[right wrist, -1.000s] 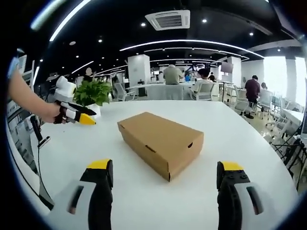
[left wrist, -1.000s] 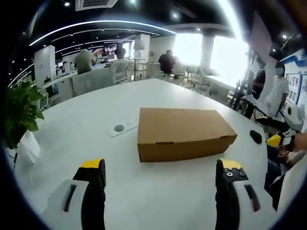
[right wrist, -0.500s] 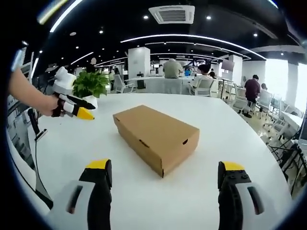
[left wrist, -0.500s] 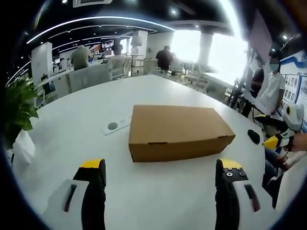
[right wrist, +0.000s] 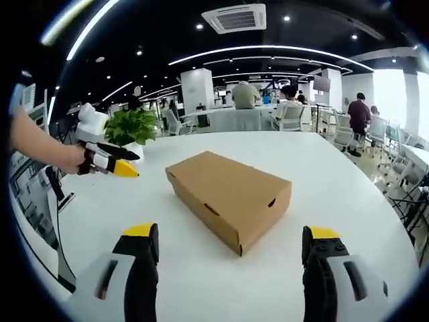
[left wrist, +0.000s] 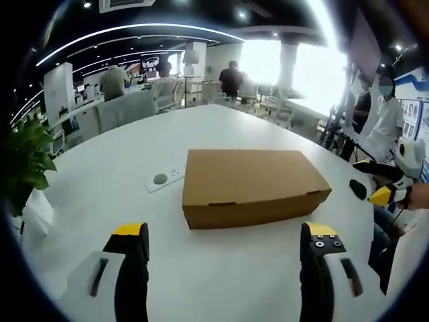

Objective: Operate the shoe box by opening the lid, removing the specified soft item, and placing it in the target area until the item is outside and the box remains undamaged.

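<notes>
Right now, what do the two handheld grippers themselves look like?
Each has two black jaws with yellow tips on pale grey bodies. The left gripper shows small screws on one tip; the right gripper looks alike. A dark cable hangs below the left gripper in the right gripper view.

The shoe box (left wrist: pixel 253 186) lies closed on the surface (left wrist: pixel 221 275), ahead of the left gripper (left wrist: pixel 224 251) and between its parted jaws. A power strip (left wrist: pixel 163 178) lies just beside the box's far left corner. A potted plant (right wrist: pixel 131 130) stands near the surface's edge, left of the box. The right gripper (right wrist: pixel 231 251) faces the box's corner.
</notes>
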`<state>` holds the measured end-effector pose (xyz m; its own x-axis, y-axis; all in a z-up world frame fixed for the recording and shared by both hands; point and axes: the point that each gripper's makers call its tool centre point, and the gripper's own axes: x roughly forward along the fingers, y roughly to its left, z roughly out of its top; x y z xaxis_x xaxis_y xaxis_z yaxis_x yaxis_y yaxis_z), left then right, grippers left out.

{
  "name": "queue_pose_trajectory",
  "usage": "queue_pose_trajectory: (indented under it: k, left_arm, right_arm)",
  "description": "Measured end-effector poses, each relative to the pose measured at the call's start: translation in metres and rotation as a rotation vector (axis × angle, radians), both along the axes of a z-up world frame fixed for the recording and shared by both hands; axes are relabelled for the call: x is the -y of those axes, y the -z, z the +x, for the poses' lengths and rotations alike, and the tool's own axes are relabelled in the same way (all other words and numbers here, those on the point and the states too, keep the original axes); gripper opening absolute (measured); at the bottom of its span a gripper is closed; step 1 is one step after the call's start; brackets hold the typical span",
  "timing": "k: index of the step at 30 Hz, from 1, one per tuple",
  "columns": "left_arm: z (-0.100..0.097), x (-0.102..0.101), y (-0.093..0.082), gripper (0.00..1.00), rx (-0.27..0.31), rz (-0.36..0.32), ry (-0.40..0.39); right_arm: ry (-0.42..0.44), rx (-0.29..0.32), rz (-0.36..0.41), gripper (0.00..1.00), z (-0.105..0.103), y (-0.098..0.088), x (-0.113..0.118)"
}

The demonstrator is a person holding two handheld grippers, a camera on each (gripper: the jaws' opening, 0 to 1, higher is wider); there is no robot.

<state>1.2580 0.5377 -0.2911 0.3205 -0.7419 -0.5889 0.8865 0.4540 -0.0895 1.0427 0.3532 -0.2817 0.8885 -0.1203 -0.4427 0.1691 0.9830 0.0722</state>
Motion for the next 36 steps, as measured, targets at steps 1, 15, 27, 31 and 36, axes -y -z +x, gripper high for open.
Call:
queue_pose_trajectory:
  k: [1, 15, 27, 31, 36]
  left_arm:
    - [0.0, -0.001, 0.0, 0.96, -0.001, 0.004, -0.002]
    - [-0.004, 0.0, 0.0, 0.96, 0.003, 0.006, 0.015]
    - [0.009, 0.007, -0.009, 0.92, 0.065, -0.033, 0.036]
    - [0.011, 0.006, -0.011, 0.93, 0.046, -0.038, 0.012]
    - [0.008, 0.006, -0.01, 0.93, 0.049, -0.02, 0.03]
  right_arm:
    - [0.0, -0.006, -0.01, 0.9, 0.0, 0.0, 0.001]
    - [0.044, 0.03, -0.029, 0.88, -0.003, -0.005, 0.013]
    - [0.085, 0.09, 0.028, 0.93, 0.001, -0.011, 0.014]
    - [0.089, 0.046, 0.044, 0.93, -0.002, -0.005, 0.013]
    - [0.065, 0.078, -0.044, 0.86, -0.002, -0.012, 0.011]
